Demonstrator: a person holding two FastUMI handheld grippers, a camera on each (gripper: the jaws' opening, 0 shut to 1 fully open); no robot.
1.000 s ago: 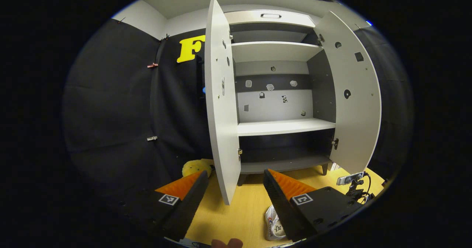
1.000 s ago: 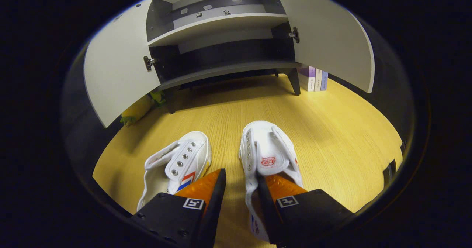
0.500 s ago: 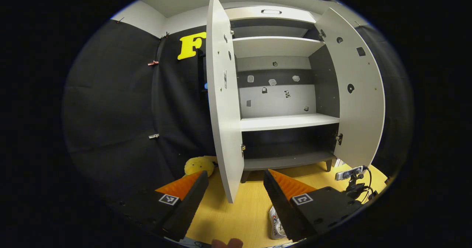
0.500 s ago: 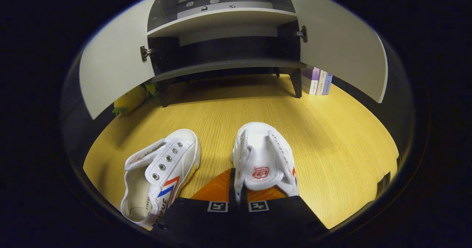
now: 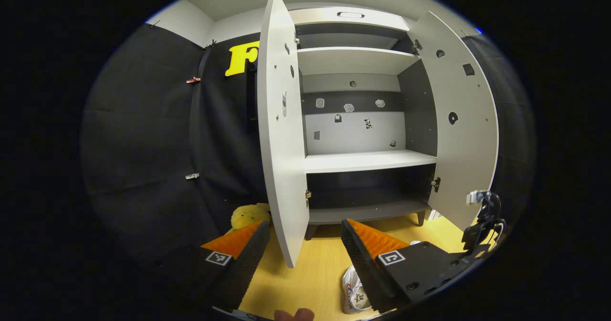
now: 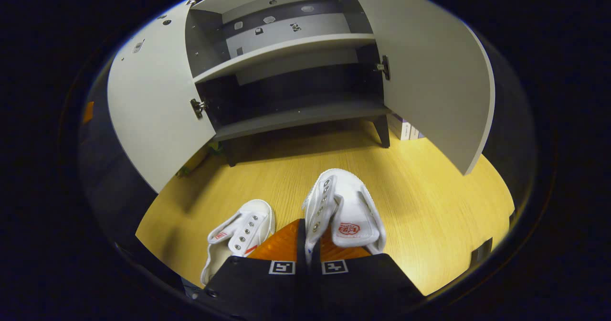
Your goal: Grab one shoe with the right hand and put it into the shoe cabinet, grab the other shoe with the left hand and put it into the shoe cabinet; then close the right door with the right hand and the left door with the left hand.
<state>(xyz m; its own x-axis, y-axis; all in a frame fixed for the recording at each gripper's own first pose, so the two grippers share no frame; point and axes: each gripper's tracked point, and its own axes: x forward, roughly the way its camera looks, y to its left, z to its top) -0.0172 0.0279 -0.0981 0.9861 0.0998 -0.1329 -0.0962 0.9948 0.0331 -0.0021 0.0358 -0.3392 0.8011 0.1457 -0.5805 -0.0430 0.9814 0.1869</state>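
Lifted since half a second ago: right-hand shoe (image 6: 344, 206), white canvas, now raised off the floor and carried nearer the cabinet; the second shoe has dropped back in the right gripper view.

Right-hand shoe: side wall pinched between the two orange fingers of the right gripper (image 6: 308, 244), jaws clamped on the canvas; toe pointing toward the cabinet; red badge on the tongue.

Second shoe (image 6: 238, 237): white, with red and blue stripe, lying on the wooden floor (image 6: 429, 206) to the left of the held one, untouched. A part of it also shows in the left gripper view (image 5: 355, 290), beside the right finger.

Left gripper (image 5: 305, 237): jaws spread wide, nothing between them, held above the floor facing the cabinet.

Shoe cabinet (image 5: 367, 161): grey-white, on short dark legs, bottom compartment dark and vacant. Left door (image 5: 281, 130) and right door (image 5: 465, 125) both swung open.

Sundries: yellow plush toy (image 5: 248, 215) on the floor behind the left door; books (image 6: 405, 129) standing beside the cabinet's right leg; a small camera on a stand (image 5: 482, 211) near the right door.
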